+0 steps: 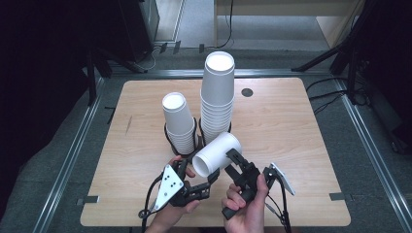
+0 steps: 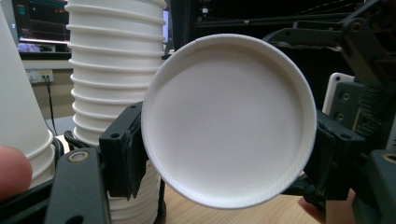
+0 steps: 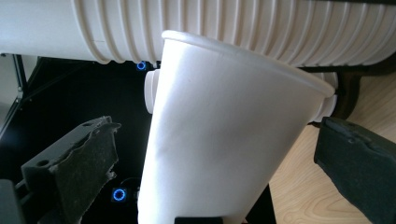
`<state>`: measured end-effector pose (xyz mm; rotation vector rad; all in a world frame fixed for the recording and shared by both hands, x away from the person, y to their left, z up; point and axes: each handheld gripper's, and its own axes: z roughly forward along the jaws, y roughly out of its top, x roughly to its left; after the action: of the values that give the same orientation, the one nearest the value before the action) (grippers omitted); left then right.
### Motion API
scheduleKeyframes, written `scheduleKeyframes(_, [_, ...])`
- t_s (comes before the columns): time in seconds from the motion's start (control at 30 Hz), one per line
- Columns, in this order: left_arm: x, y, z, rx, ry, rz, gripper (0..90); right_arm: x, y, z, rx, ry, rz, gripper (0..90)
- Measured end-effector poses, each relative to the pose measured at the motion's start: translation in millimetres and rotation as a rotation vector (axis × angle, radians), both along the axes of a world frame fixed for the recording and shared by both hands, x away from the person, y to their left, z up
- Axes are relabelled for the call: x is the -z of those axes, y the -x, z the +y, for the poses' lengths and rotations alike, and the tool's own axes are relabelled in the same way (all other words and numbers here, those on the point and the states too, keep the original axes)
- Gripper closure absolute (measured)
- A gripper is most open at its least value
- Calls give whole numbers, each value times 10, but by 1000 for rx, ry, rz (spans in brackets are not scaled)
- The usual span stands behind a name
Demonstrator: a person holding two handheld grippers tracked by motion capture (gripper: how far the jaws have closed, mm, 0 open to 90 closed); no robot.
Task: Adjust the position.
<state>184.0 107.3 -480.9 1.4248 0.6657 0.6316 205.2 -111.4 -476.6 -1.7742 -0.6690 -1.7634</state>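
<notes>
A single white paper cup hangs on its side above the table's near middle. My left gripper is shut on the cup's base end. In the left gripper view the recessed base faces the camera, and both black jaws of the left gripper press on its rim. My right gripper stands open around the cup's wall. In the right gripper view the cup passes between the wide jaws of the right gripper with gaps on both sides.
Two upside-down stacks of white cups stand in black ring holders just behind the held cup: a short stack and a tall stack. They rest on a wooden table with a black round plug at the back. Metal rails border the table.
</notes>
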Motion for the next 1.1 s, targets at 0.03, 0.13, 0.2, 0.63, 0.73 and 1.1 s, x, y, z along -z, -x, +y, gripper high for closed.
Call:
scheduleKeyframes(0.03, [1,2,-5,2,-1,0,258,7,-7,10,-2,2,3,0])
scheduleKeyframes(0.13, [3,8,-17,6,-5,-2,258,6,-24,43,-14,-21,20,0])
scheduleKeyframes(0.2, [0,13,-20,12,-2,-1,258,4,-37,59,-16,-28,29,0])
scheduleKeyframes(0.63, [15,43,-79,31,-33,-12,258,104,-174,76,-22,-70,77,0])
scheduleKeyframes(0.73, [14,43,-77,33,-30,-12,258,112,-194,83,-19,-86,75,0])
scheduleKeyframes(1.1, [9,38,-54,39,-22,-15,258,141,-210,103,-36,-112,56,82])
